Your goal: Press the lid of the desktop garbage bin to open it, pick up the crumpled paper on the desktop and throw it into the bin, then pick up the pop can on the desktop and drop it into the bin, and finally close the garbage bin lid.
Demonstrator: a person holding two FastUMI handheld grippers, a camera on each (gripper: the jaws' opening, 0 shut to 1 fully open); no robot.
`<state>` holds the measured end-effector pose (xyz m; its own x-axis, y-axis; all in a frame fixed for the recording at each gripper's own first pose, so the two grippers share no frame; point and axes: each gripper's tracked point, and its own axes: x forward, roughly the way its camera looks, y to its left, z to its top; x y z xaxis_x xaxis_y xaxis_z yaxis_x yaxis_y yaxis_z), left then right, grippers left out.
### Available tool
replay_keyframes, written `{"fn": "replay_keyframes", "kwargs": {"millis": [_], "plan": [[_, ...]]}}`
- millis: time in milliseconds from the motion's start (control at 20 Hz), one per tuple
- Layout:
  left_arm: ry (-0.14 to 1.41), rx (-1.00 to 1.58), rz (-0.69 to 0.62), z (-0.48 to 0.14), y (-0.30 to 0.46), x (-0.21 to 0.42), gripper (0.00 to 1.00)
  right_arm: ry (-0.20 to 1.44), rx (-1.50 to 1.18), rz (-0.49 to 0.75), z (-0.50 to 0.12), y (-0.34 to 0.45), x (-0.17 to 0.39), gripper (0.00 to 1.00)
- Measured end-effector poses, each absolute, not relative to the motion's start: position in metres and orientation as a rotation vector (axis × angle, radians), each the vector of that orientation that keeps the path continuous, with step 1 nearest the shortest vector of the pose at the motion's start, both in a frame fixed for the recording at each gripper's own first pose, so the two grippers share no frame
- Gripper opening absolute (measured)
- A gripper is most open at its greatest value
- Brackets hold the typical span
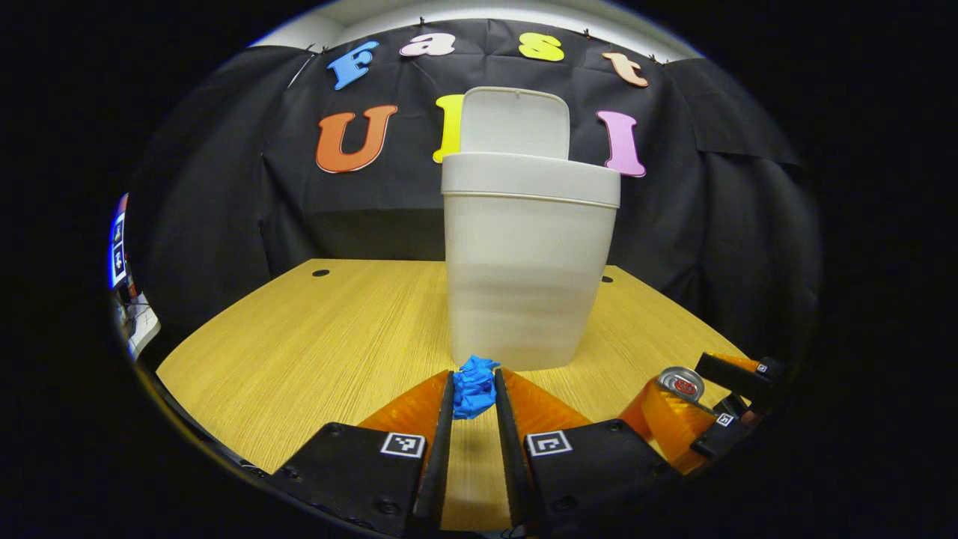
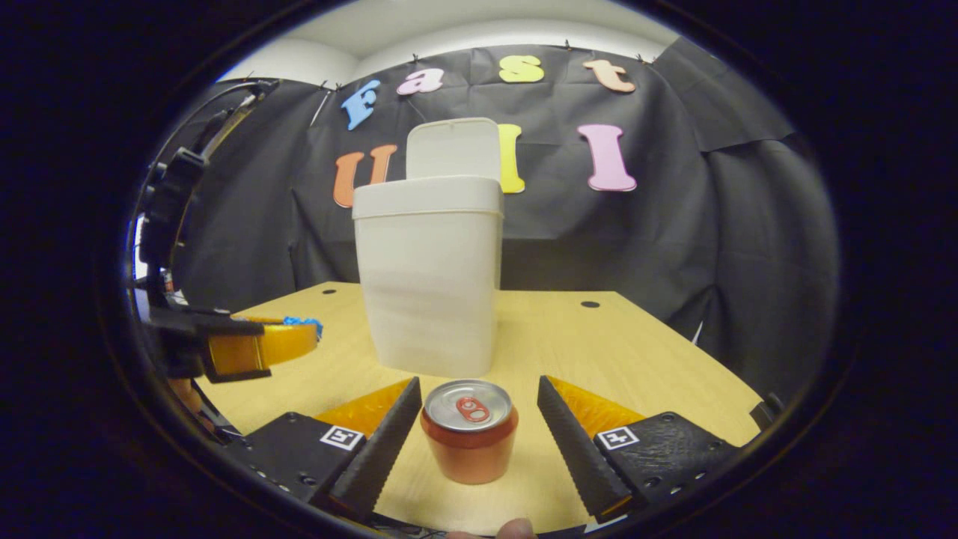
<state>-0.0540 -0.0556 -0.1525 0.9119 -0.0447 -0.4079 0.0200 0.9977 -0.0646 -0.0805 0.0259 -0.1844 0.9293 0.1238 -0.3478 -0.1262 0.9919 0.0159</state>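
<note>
With the bin (image 1: 524, 262) lid (image 1: 515, 122) up, left gripper (image 1: 474, 397) fingers pinch the crumpled paper (image 1: 474, 389) for dropping; right gripper (image 2: 479, 419) fingers straddle the pop can (image 2: 469, 430), apart.

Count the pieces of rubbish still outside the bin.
2. The blue crumpled paper sits pinched in the left tool, in front of the bin. The pop can stands upright on the desktop between the right tool fingers.

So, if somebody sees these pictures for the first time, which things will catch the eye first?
First, the pale garbage bin standing mid-table with its lid flipped up. Next, the bright blue crumpled paper pinched between the left gripper fingers, just in front of the bin. Then the upright pop can between the open fingers of the right gripper.
</note>
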Motion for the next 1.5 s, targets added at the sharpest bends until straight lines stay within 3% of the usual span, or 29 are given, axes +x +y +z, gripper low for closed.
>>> {"fn": "replay_keyframes", "kwargs": {"millis": [650,750,800,1000,1500], "plan": [[0.255,-0.071,0.016,-0.092,-0.022,-0.028,0.35,0.589,0.059,0.099,-0.253,0.025,-0.08,0.97],[0.228,-0.07,0.014,-0.081,-0.019,-0.025,0.35,0.611,0.069,0.104,-0.256,0.027,-0.081,0.92],[0.212,-0.068,0.014,-0.076,-0.017,-0.021,0.35,0.612,0.072,0.105,-0.256,0.028,-0.08,0.86],[0.165,-0.067,0.004,-0.053,-0.012,-0.005,0.35,0.579,0.086,0.126,-0.242,0.028,-0.074,0.81],[0.025,-0.098,-0.098,0.037,-0.034,0.056,0.35,0.454,0.079,0.181,-0.186,0.031,-0.051,0.81]]}}
